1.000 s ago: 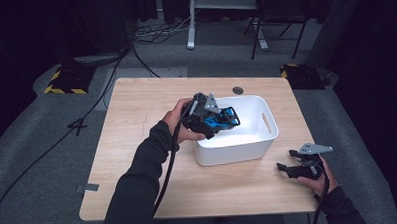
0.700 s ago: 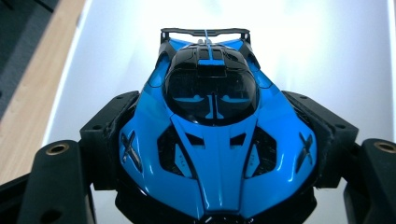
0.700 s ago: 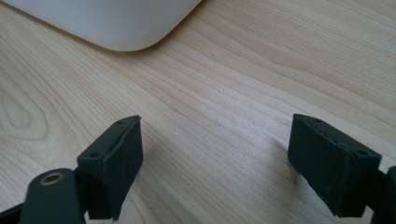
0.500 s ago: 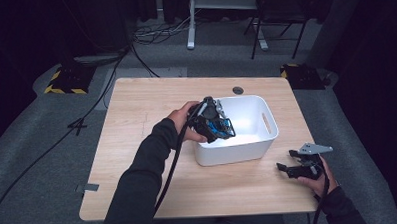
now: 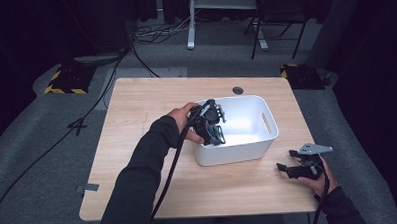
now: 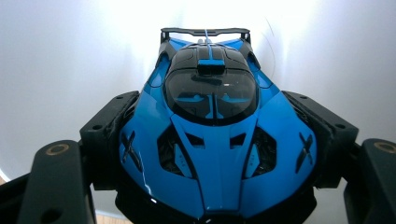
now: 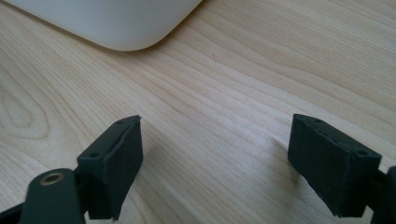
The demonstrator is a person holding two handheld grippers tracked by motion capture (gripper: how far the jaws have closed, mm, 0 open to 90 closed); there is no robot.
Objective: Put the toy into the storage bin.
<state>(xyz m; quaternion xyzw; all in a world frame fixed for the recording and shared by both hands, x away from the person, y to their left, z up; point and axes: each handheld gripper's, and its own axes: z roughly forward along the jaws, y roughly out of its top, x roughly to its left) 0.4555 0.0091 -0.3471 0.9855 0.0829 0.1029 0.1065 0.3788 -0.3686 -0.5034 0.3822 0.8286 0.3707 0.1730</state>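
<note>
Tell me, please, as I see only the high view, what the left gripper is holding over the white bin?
Observer: A blue toy car, clamped between the jaws of the left gripper.
Operator: Which way does the car point?
Observer: Its nose faces the gripper; its rear wing points into the white bin.
Operator: And are the jaws of the right gripper open?
Observer: Yes, the right gripper stands wide open, with bare wooden table between the jaws.
</note>
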